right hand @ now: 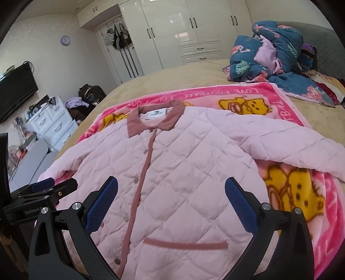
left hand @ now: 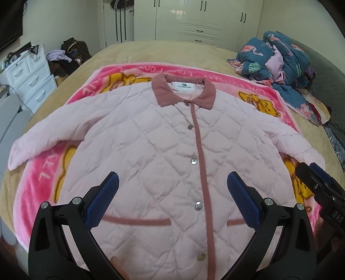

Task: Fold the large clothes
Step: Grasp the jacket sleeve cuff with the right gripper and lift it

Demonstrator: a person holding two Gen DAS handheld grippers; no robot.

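Your left gripper [left hand: 172,189] and right gripper [right hand: 171,189] hover spread and empty over the jacket [left hand: 155,155], its collar pointing straight ahead.

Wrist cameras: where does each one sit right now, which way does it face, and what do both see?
Left wrist: sits on the left gripper, jaws open, above the hem of the pink jacket, facing its collar; the right gripper shows at the right edge.
Right wrist: sits on the right gripper, jaws open, above the jacket's right half, facing the collar; the left gripper shows at the left edge.
Shared: jacket, pink cartoon blanket, blue bedding, white wardrobe.
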